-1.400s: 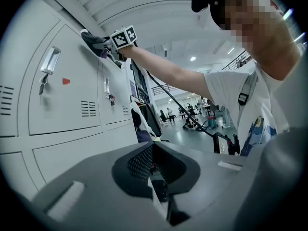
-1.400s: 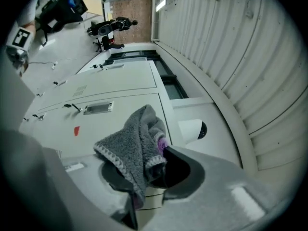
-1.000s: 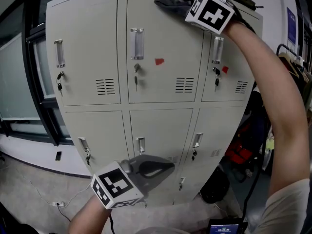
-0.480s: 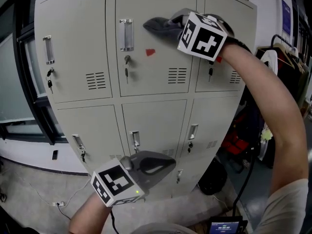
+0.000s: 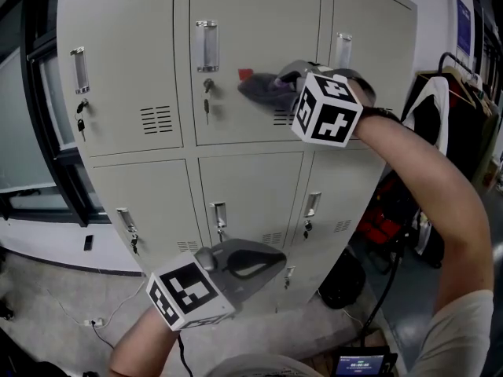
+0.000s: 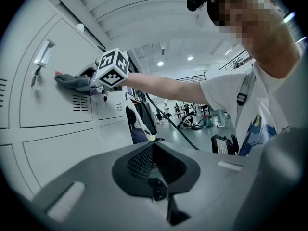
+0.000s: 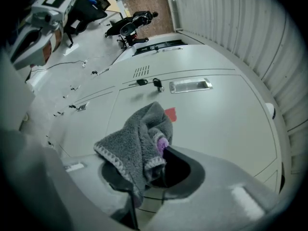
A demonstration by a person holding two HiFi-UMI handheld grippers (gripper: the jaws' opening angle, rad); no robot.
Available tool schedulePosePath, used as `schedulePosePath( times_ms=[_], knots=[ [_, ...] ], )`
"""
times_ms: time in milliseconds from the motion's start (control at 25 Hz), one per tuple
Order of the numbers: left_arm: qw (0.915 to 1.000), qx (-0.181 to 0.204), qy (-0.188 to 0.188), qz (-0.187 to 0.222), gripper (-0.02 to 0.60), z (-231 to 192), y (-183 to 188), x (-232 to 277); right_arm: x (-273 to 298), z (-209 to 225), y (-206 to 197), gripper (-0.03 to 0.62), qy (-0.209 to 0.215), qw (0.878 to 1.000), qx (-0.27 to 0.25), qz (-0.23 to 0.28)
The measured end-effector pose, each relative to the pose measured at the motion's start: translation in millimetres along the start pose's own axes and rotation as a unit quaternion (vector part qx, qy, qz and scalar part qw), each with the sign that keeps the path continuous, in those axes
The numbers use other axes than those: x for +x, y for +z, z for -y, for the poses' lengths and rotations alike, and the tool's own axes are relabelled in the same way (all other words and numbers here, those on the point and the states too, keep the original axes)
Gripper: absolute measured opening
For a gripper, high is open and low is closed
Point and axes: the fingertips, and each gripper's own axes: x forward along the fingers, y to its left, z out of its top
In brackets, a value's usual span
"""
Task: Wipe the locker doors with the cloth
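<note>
Gripping the grey cloth (image 7: 137, 138), the right tool (image 7: 161, 160) presses it against the upper middle locker door (image 7: 221, 114).

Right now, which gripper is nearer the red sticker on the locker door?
Right. The right gripper holds the cloth beside the red sticker; the left gripper hangs far below it.

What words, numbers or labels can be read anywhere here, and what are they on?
No text can be read here.
Blue sign on the wall: print too small to read.
Small screen at the bottom edge: figures blurred.
Red sticker on the locker door: no print visible.
Cubes on the left gripper and the right gripper: black-and-white square patterns, no letters.
</note>
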Motion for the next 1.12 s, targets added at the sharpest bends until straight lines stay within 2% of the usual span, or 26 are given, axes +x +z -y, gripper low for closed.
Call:
schedulePosePath(
  times_ms=[240,400,560,720,920,1120],
  knots=[
    [1.0000,0.000,0.005,0.000,0.003,1,-3,-4,16,-60,-2,0.104,0.041,0.999,-0.022,-0.014],
    [1.0000,-0.006,0.006,0.002,0.003,3,-3,-9,12,-66,1,0.104,0.055,0.998,-0.031,-0.017],
    [0.9999,-0.004,0.014,0.004,0.003,-1,-1,-15,-8,-18,22,0.104,0.022,1.000,-0.014,0.006],
    [0.9998,-0.003,0.018,0.003,0.003,-3,-3,-19,-30,60,47,0.104,-0.038,0.999,0.001,0.026],
    [0.9996,-0.004,0.026,0.003,0.003,-6,-3,-27,-55,156,70,0.104,-0.114,0.992,0.025,0.039],
    [0.9994,0.000,0.033,0.002,0.003,-6,-2,-36,-59,209,79,0.104,-0.154,0.987,0.033,0.032]
  ],
)
